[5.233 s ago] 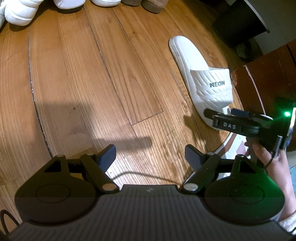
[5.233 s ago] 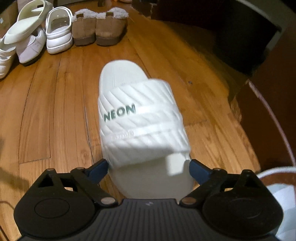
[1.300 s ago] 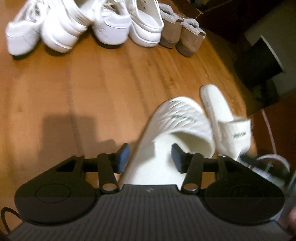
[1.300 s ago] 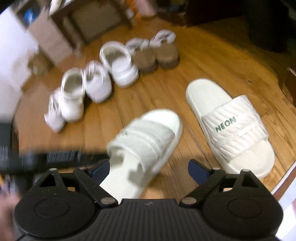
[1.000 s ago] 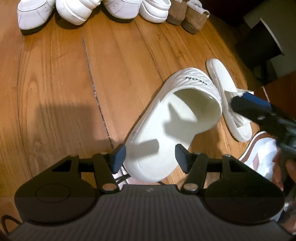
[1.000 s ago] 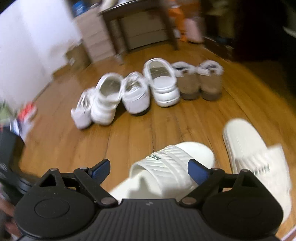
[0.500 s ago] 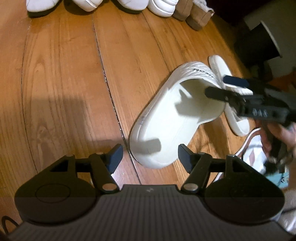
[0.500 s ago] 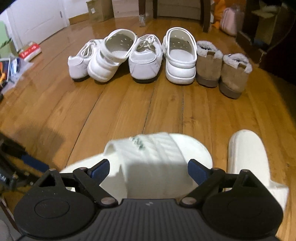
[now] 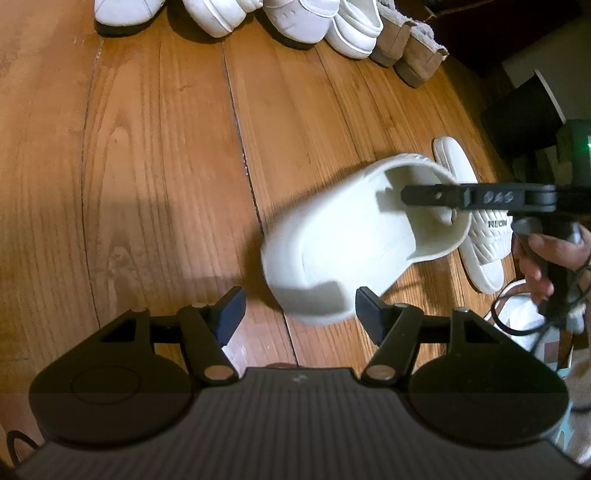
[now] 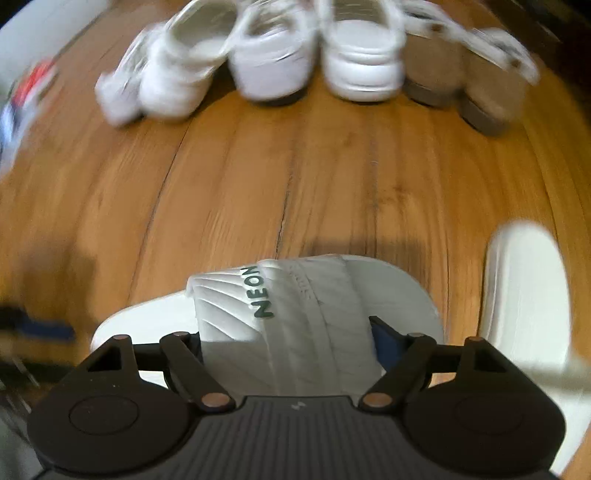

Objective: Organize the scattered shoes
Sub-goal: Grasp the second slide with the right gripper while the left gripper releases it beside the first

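Right claw (image 10: 286, 332): fingers closed in on the strap of a white slide (image 10: 295, 317), one at each edge of the band, gripping it. "NEON" printed in dark green on the strap. In the right wrist view the slide sits directly ahead of the claw, toe pointing away, above the wooden floor (image 10: 258, 192)

Left claw (image 9: 298, 306): fingers wide apart, holding nothing, touching nothing. The heel of the held slide (image 9: 351, 251) lies just ahead of and between its fingertips, apart from both

Left wrist view only: right claw (image 9: 424, 194) seen from the side, reaching in from the right with a finger across the strap opening; a person's hand (image 9: 546, 258) wrapped on its handle; a dark cable trails below the hand. The slide appears raised at the strap end; whether the heel touches the floor cannot be told. Second slide (image 9: 480, 229) lies flat just beyond, "NEON" strap up, partly hidden by the held one and the claw

Right wrist view only: second slide (image 10: 524, 295) to the right, just beside the held one, blurred

Farther out: a row of white shoes (image 10: 258, 55) and a pair of tan fleece-lined slippers (image 10: 461, 81) across the floor, well apart from the slides. Same row along the top edge in the left wrist view, white shoes (image 9: 258, 18) then tan slippers (image 9: 410, 48). Bare floorboards between, nothing in the way
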